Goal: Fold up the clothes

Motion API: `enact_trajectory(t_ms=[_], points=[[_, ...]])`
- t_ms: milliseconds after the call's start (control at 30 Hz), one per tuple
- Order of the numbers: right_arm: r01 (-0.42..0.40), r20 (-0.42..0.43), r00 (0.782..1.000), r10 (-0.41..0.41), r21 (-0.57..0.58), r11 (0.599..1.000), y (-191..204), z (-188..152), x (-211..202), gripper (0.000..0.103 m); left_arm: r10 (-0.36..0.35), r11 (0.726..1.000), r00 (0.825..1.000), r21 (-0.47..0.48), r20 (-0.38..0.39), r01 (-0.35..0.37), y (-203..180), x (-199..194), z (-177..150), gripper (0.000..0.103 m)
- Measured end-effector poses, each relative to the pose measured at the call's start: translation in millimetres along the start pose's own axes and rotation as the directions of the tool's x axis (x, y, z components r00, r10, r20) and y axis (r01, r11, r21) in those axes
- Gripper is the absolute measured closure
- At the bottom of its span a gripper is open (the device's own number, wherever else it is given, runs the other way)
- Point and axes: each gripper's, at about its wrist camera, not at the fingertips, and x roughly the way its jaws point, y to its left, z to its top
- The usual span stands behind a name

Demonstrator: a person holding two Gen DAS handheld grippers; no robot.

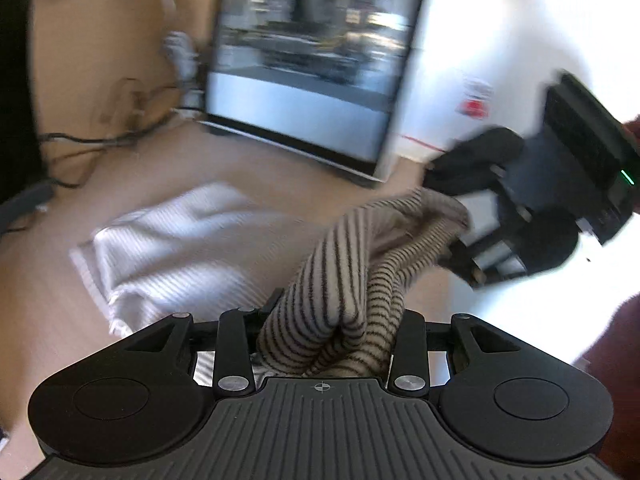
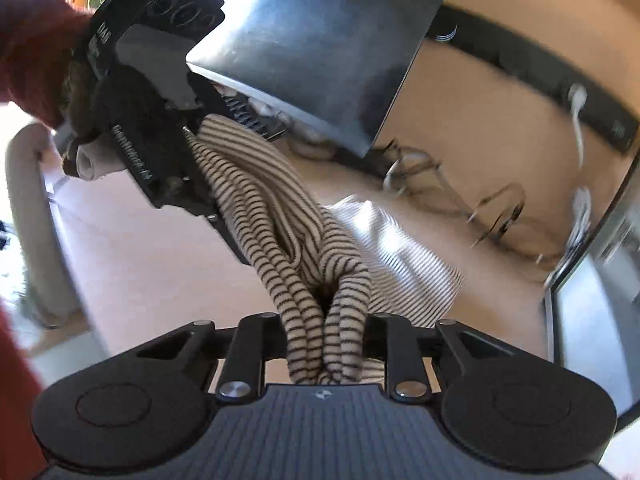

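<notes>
Nearest you, the striped garment [image 1: 340, 300] is bunching up between your left gripper [image 1: 328, 332] fingers, which are clamping it narrowly. Your right gripper [image 2: 326, 336] is pinching its other end, so it is stretching between both above the counter [image 1: 52, 280]. Beyond the fingers, a white cloth [image 1: 172, 240] is lying flat.

Two black handheld grippers: the left gripper [image 1: 326, 332] shows a ribbed dark-grey deck with a small crosshair mark, round black caps at either side and silver pivot screws [image 1: 232, 383]. The right gripper [image 1: 460, 240], seen side-on, carries a boxy black housing with a green light [image 1: 626, 178]. The person wears a fuzzy dark-red sleeve [image 2: 32, 52].
</notes>
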Motion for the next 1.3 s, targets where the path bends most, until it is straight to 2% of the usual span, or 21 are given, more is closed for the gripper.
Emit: enact_trajectory(t_ms=[100, 167, 233, 333, 400, 467, 567, 667, 733, 767, 867, 967, 1000, 1100, 1167, 1200, 1233, 1300], points=[[-0.056, -0.041, 0.997, 0.058, 0.057, 0.997, -13, 14, -25, 0.083, -0.11, 0.993, 0.994, -0.036, 0.025, 0.111, -6, -11, 2, 0.059], [-0.084, -0.052, 0.995, 0.09, 0.109, 0.99, -27, 24, -35, 0.083, -0.134, 0.984, 0.988, -0.108, 0.081, 0.142, 2, -15, 8, 0.056], [-0.107, -0.038, 0.993, 0.115, 0.167, 0.98, -50, 35, -34, 0.083, -0.116, 0.968, 0.98, -0.203, 0.162, 0.148, 20, -20, 17, 0.052], [-0.161, 0.015, 0.987, 0.163, 0.274, 0.948, -86, 48, -22, 0.083, -0.03, 0.942, 0.968, -0.316, 0.25, 0.11, 48, -23, 26, 0.048], [-0.205, 0.048, 0.978, 0.201, 0.333, 0.92, -106, 52, -6, 0.083, 0.039, 0.927, 0.964, -0.369, 0.264, 0.063, 61, -17, 30, 0.047], [-0.257, 0.062, 0.965, 0.254, 0.41, 0.875, -132, 51, 27, 0.083, 0.129, 0.893, 0.961, -0.449, 0.243, -0.007, 77, -5, 32, 0.047], [-0.316, 0.076, 0.942, 0.326, 0.519, 0.794, -162, 49, 74, 0.082, 0.219, 0.821, 0.959, -0.565, 0.178, -0.082, 98, 11, 28, 0.047], [-0.316, 0.058, 0.938, 0.341, 0.547, 0.775, -178, 49, 119, 0.078, 0.299, 0.746, 0.949, -0.644, 0.098, -0.169, 115, 23, 19, 0.044], [-0.286, 0.02, 0.942, 0.334, 0.568, 0.772, -180, 45, 147, 0.077, 0.347, 0.682, 0.936, -0.701, 0.056, -0.211, 124, 26, 10, 0.041], [-0.271, 0.002, 0.944, 0.331, 0.578, 0.77, -182, 42, 161, 0.077, 0.368, 0.664, 0.929, -0.712, 0.043, -0.229, 124, 25, 8, 0.041], [-0.246, -0.026, 0.945, 0.325, 0.6, 0.761, -188, 35, 195, 0.076, 0.454, 0.63, 0.891, -0.717, 0.027, -0.299, 111, 10, 6, 0.034], [-0.232, -0.013, 0.953, 0.302, 0.607, 0.76, -191, 33, 193, 0.077, 0.559, 0.622, 0.828, -0.683, 0.044, -0.383, 78, -20, 14, 0.031], [-0.229, -0.004, 0.957, 0.291, 0.608, 0.761, -190, 33, 188, 0.081, 0.56, 0.645, 0.824, -0.669, 0.086, -0.368, 65, -28, 23, 0.028], [-0.221, 0.03, 0.965, 0.259, 0.616, 0.756, -188, 31, 167, 0.087, 0.506, 0.724, 0.836, -0.63, 0.21, -0.28, 42, -31, 49, 0.019], [-0.213, 0.051, 0.971, 0.233, 0.624, 0.752, -187, 30, 153, 0.089, 0.477, 0.727, 0.853, -0.641, 0.212, -0.246, 43, -17, 55, 0.018], [-0.204, 0.058, 0.974, 0.217, 0.633, 0.747, -188, 30, 149, 0.089, 0.469, 0.71, 0.865, -0.659, 0.177, -0.25, 48, -5, 53, 0.019], [-0.193, 0.055, 0.977, 0.206, 0.644, 0.741, -189, 27, 148, 0.089, 0.474, 0.683, 0.872, -0.676, 0.124, -0.276, 57, 8, 48, 0.024], [-0.166, 0.033, 0.981, 0.193, 0.659, 0.733, -191, 18, 151, 0.089, 0.485, 0.641, 0.873, -0.701, 0.052, -0.314, 67, 26, 34, 0.026]])
